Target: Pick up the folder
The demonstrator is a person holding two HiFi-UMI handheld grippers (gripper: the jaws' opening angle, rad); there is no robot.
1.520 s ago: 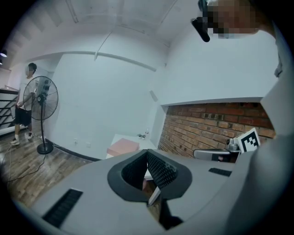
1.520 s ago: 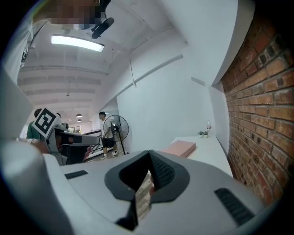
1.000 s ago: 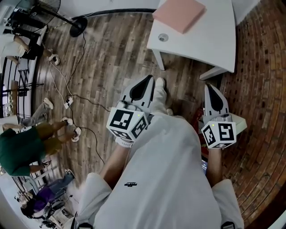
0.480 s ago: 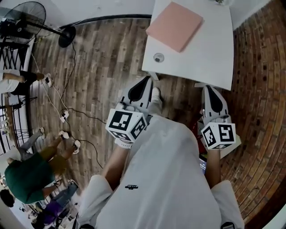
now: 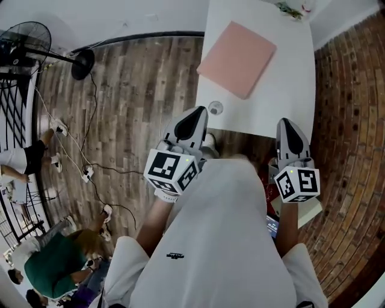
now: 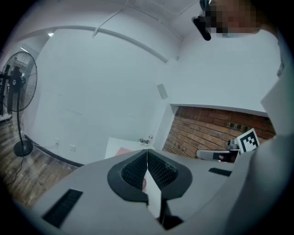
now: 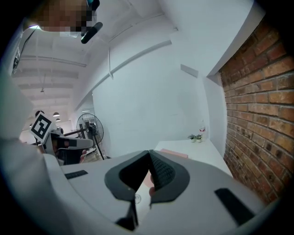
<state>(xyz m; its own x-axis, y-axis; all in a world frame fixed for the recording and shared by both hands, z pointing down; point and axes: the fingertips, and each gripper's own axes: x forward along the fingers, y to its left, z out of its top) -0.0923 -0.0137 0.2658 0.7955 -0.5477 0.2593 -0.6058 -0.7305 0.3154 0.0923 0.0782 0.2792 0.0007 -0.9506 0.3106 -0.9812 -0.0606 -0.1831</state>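
Note:
The pink folder lies flat on the white table, toward its left side. My left gripper is shut and empty, its tip at the table's near edge, short of the folder. Shut and empty too, my right gripper hangs over the near right edge. In the left gripper view the jaws meet in a thin line, with a strip of the folder behind them. The right gripper view shows the closed jaws and the folder beyond them on the table.
A small round fitting sits in the table's near left corner. Small plants stand at its far end. A brick wall runs along the right. A fan, floor cables and a seated person are at left.
Both grippers have moved forward to the table, still shut. The table and folder now lie closer and lower in the head view; the person at left has slid down the frame.

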